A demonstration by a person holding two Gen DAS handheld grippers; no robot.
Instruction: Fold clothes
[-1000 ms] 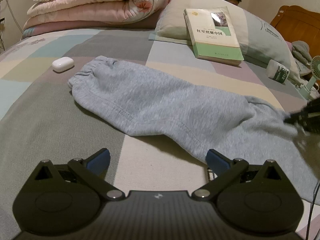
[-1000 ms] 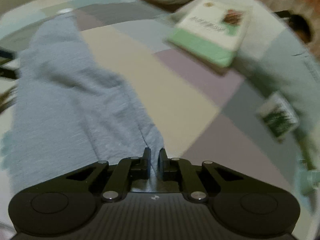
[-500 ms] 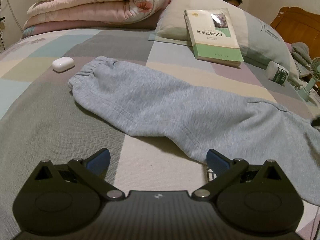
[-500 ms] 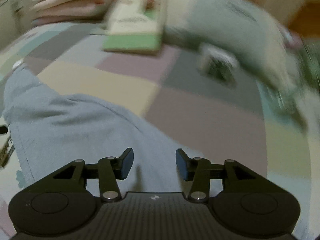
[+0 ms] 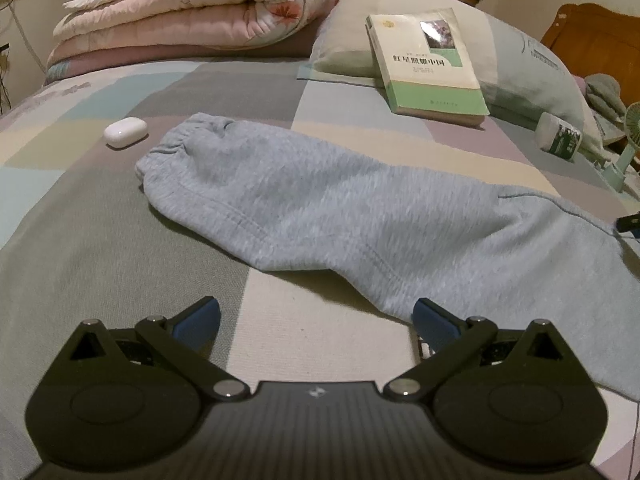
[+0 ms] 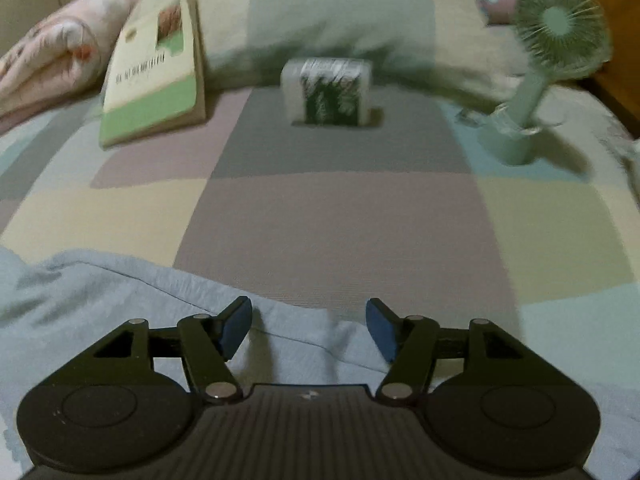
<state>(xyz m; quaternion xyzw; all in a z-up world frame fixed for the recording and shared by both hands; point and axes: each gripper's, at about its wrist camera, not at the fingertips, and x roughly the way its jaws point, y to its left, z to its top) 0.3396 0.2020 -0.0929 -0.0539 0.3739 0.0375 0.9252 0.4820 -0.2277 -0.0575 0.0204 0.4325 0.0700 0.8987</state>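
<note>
Light grey-blue sweatpants (image 5: 360, 216) lie flat across the patchwork bed, cuff end at the far left, wider end toward the right. My left gripper (image 5: 316, 318) is open and empty, low over the bed just in front of the pants' near edge. My right gripper (image 6: 308, 320) is open and empty, hovering over the pants' far edge (image 6: 160, 292). A tip of the right gripper shows at the right edge of the left wrist view (image 5: 630, 224).
A white earbud case (image 5: 125, 132) lies left of the cuff. A green-and-cream book (image 5: 428, 64) leans on a pillow (image 5: 520, 68). A rolled pink quilt (image 5: 192, 12) lies at the back. A small white bottle (image 6: 328, 92) and a green handheld fan (image 6: 536, 76) stand to the right.
My right gripper let go of the pants and opened, then swung right to face the bottle and fan. The pants settled flat. My left gripper stayed still.
</note>
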